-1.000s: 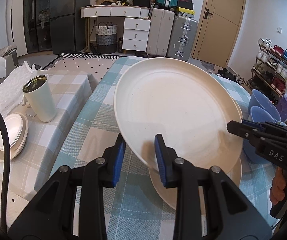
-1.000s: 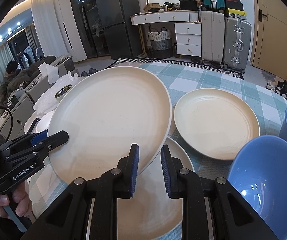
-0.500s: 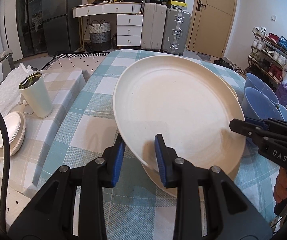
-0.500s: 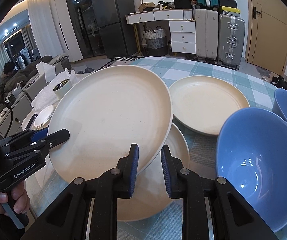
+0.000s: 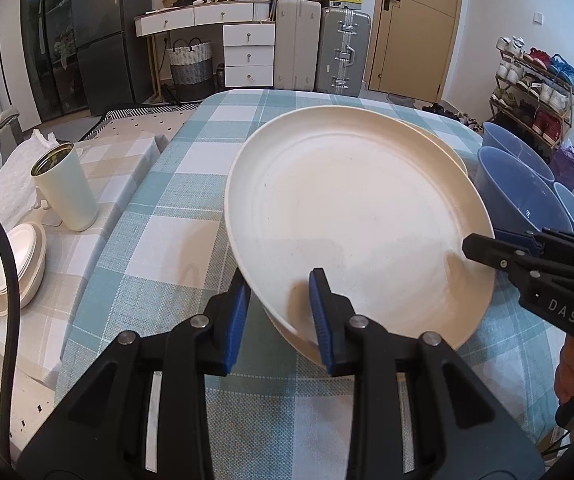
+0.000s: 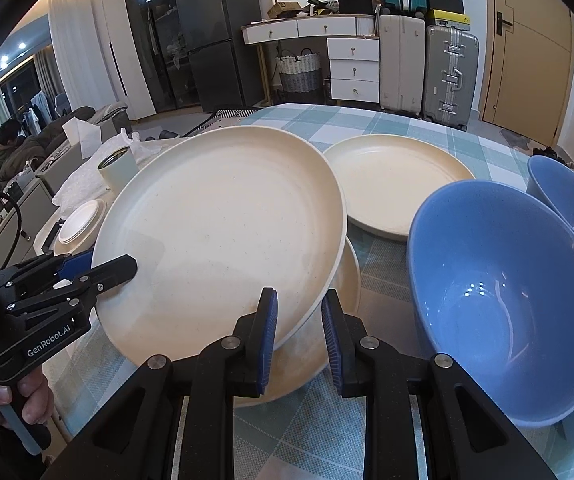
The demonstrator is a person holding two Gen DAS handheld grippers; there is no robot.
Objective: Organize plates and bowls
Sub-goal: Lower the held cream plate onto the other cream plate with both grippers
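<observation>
A large cream plate (image 5: 351, 216) (image 6: 223, 236) hangs tilted above the checked table, held on opposite rims by both grippers. My left gripper (image 5: 281, 312) is shut on its near rim and also shows at the left of the right wrist view (image 6: 99, 268). My right gripper (image 6: 299, 320) is shut on the plate's other rim and shows at the right of the left wrist view (image 5: 483, 244). A second cream plate (image 6: 327, 344) lies flat right under it. A third cream plate (image 6: 395, 188) lies farther back. Blue bowls (image 6: 503, 304) (image 5: 523, 196) stand to the right.
A side table with a beige checked cloth (image 5: 99, 184) stands left, carrying a pale green cup (image 5: 65, 188), white paper, and small stacked white dishes (image 5: 15, 264). Bare teal checked tablecloth (image 5: 191, 184) lies to the left of the plates. Suitcases, drawers and a shoe rack stand behind.
The held plate and both grippers have shifted toward the near edge of the table and lower, over the flat plate. The blue bowls now sit closer in the right wrist view.
</observation>
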